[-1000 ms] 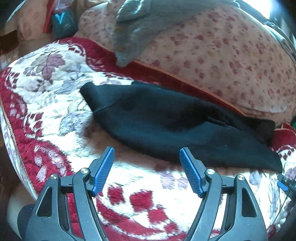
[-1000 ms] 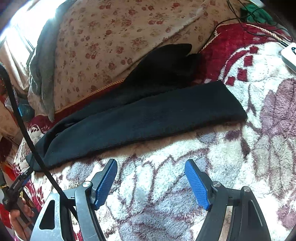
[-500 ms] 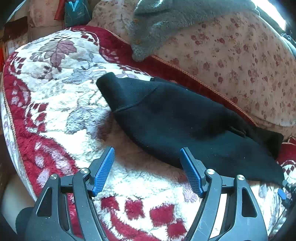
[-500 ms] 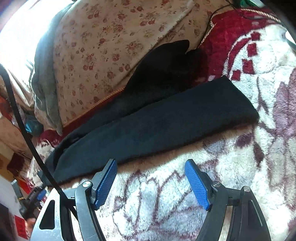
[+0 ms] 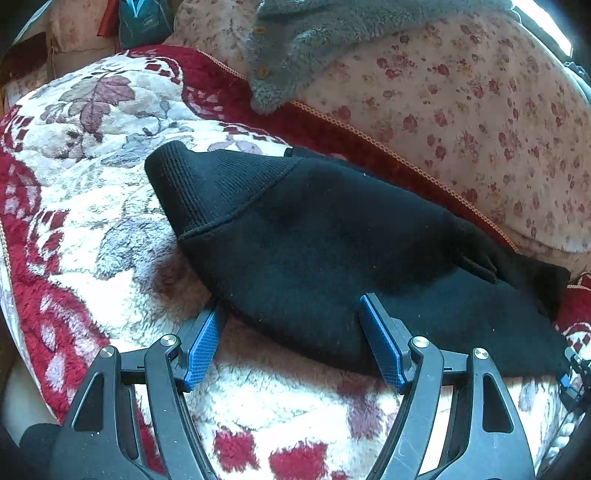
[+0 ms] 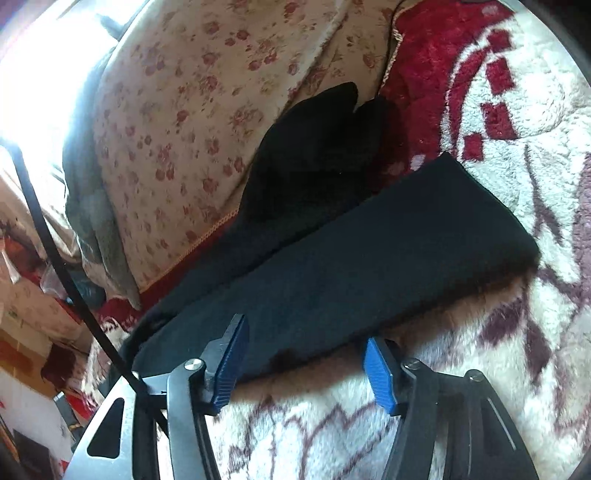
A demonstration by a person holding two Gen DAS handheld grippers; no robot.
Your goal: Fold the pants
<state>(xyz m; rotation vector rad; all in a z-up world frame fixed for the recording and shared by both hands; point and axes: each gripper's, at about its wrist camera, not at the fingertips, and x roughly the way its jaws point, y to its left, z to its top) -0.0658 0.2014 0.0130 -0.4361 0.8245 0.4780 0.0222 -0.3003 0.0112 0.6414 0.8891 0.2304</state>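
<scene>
Presently, notes in order of size.
Bed cover: white plush fleece blanket with maroon floral pattern [image 5: 122, 229]; deep pile, fills the lower half of both views.
Cushion: cream bolster with small red flowers [image 5: 461, 122], upper right of the left wrist view; a grey fleece garment [image 5: 314, 33] drapes over it.
Task item: long black knit pants, folded lengthwise [image 5: 332, 251], lying on the blanket across mid-frame, far edge against the bolster.
Left gripper [image 5: 291, 343]: blue pads spread, straddling the near hem; no pinch yet.
Right gripper [image 6: 306, 365]: jaws closing, near edge of the cloth between them, pads not yet pressing.
Risk 1: pads may bite blanket pile along with the hem, dragging the cover.
Risk 2: only the top layer caught; lower layer slips and the fold splits.
Risk 3: uneven lift, since one side clamps first.
Left view only: ribbed cuff [image 5: 199, 192], upper left.
Right view only: second leg bunched against the bolster, centre top; black cable [image 6: 66, 266], left edge.
</scene>
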